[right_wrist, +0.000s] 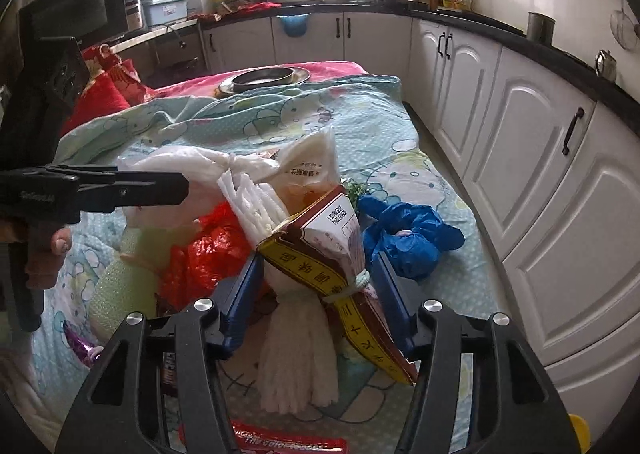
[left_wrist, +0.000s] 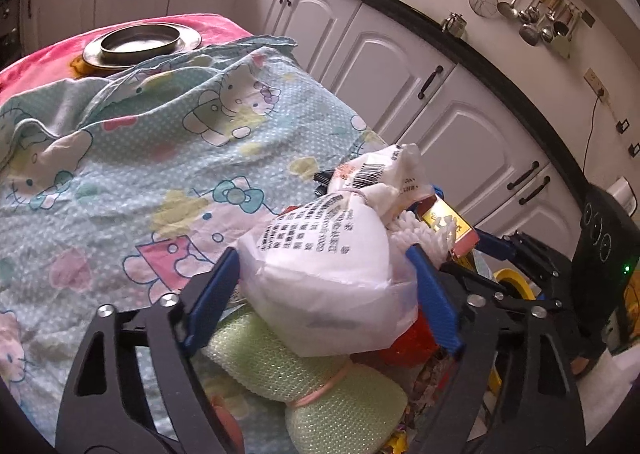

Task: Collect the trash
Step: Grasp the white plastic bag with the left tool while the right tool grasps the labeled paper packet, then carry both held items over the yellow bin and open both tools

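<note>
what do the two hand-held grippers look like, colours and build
Both match: the left hand-held gripper and right hand-held gripper have black cut-out linkage arms with silver round bolts and flat blue finger pads. No cables or sleeves are visible.

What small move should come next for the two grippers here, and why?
Probably lift both together. The left gripper has its blue fingers against the sides of the knotted white bag, and the right gripper brackets the tied carton-and-foam bundle. Both pieces sit in the trash pile on the patterned cloth.
</note>
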`<state>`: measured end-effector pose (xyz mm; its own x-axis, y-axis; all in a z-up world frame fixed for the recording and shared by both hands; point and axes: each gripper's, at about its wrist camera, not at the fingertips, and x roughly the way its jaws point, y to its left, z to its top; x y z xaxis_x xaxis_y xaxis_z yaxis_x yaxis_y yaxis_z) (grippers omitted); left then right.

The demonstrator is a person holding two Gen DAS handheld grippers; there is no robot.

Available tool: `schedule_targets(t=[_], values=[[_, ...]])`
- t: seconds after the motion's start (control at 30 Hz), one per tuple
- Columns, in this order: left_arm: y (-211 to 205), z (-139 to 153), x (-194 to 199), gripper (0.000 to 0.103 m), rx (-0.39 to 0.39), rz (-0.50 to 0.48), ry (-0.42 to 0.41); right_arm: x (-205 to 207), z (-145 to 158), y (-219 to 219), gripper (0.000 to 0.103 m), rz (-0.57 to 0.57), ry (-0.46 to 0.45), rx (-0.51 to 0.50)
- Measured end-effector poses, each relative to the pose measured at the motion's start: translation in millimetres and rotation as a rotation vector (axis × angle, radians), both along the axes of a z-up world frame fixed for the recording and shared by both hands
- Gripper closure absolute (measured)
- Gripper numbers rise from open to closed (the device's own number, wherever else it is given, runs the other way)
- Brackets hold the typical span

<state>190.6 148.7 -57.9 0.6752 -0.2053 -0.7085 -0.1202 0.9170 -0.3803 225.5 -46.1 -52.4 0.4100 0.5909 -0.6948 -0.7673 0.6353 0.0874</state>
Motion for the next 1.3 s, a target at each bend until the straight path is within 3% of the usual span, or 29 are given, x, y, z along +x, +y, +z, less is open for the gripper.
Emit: schedule_targets(t=[0.03,0.1,0.13,0.47,0.53,0.6,0.67,0.73,0.93,1.03,1.3], values=[[1.3,0.0,0.2,0.034,0.000,0.000,0.000,0.4,0.5,-1.2,0.050,-0.003,0.003,0.007],[3.6,0.5,-0.1,0.035,-0.004,-0.003,-0.004,1.0,2.0,-5.0,0.062,-0.007,0.010,0.022],[4.3,0.8,0.0,0.036,-0.003,-0.002,-0.006,3.0,2.8,-7.6,0.090,-0.007,0.029,0.035],[4.4,11.5,-12.0,0.049,0.035,0.002,-0.058,3.3,1.1,-26.8,0.087,-0.025,0.084,0.068],[4.6,13.7,-15.2,0.052,0.036,0.002,-0.066,5.0,0.0,-32.5,0.079,-0.035,0.099,0.078],[5.2,15.6,-17.5,0.055,0.038,0.009,-0.075,7.9,-2.7,-35.3,0.078,-0.045,0.105,0.066],[6.5,18.9,-20.8,0.057,0.023,0.015,-0.089,12.0,-7.6,-36.5,0.066,-0.041,0.132,0.050],[6.2,23.7,-23.0,0.057,0.023,0.017,-0.102,14.3,-12.2,-36.0,0.062,-0.045,0.142,0.036],[0.1,43.9,-30.6,0.057,0.036,0.018,-0.156,20.6,-30.2,-31.5,0.062,-0.058,0.203,0.010],[-5.2,54.8,-33.5,0.057,0.049,0.011,-0.185,19.3,-32.1,-35.5,0.075,-0.054,0.227,0.035],[-23.0,74.1,-36.7,0.057,0.073,-0.009,-0.239,3.3,0.1,-61.6,0.075,-0.082,0.169,0.152]])
